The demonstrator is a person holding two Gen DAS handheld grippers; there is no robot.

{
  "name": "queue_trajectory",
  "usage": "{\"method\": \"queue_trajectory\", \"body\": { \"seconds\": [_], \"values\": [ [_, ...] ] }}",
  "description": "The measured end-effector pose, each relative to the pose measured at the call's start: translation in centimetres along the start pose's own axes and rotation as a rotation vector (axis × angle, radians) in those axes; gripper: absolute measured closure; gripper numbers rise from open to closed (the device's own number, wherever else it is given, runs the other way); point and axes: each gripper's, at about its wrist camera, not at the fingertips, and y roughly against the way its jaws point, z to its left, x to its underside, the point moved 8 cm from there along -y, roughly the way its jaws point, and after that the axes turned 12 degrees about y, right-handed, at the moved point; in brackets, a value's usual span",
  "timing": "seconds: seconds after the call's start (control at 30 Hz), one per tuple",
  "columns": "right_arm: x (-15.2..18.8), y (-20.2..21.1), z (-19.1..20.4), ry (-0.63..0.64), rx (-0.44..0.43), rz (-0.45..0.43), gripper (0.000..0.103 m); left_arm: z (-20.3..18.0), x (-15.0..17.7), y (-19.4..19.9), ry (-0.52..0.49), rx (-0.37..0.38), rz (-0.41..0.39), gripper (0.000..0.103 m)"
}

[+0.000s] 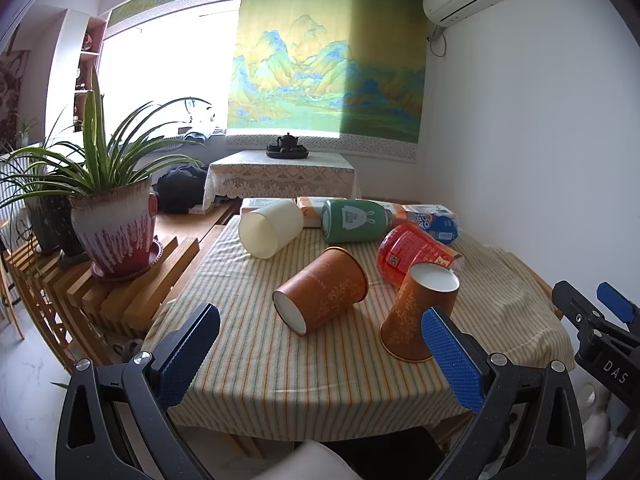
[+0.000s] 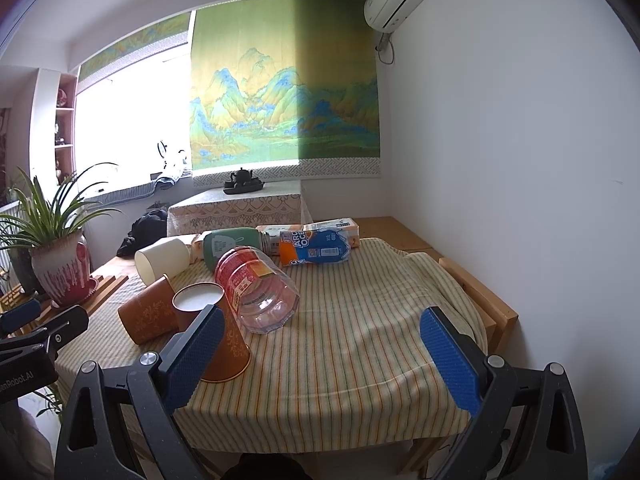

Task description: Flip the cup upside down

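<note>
An orange paper cup (image 1: 416, 312) stands upside down on the striped tablecloth (image 1: 280, 360), white base up; it also shows in the right wrist view (image 2: 224, 344). A second orange cup (image 1: 320, 294) lies on its side beside it, also in the right wrist view (image 2: 150, 314). A cream cup (image 1: 270, 228) lies on its side further back. My left gripper (image 1: 320, 356) is open and empty, its right finger in front of the upturned cup. My right gripper (image 2: 320, 360) is open and empty, its left finger in front of that same cup.
A red-labelled clear jar (image 2: 256, 292), a green bottle (image 1: 352, 220), a blue-orange packet (image 2: 316, 248) and boxes lie at the back of the table. A potted plant (image 1: 112, 232) stands on a wooden rack to the left. A white wall (image 2: 520, 160) is on the right.
</note>
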Motion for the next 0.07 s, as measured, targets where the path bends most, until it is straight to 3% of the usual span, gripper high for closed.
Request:
{"method": "queue_trajectory", "body": {
  "seconds": [0.07],
  "values": [
    [0.03, -0.06, 0.01, -0.001, -0.001, 0.002, 0.007, -0.06, 0.07, -0.15, -0.018, -0.013, -0.007, 0.001]
  ]
}}
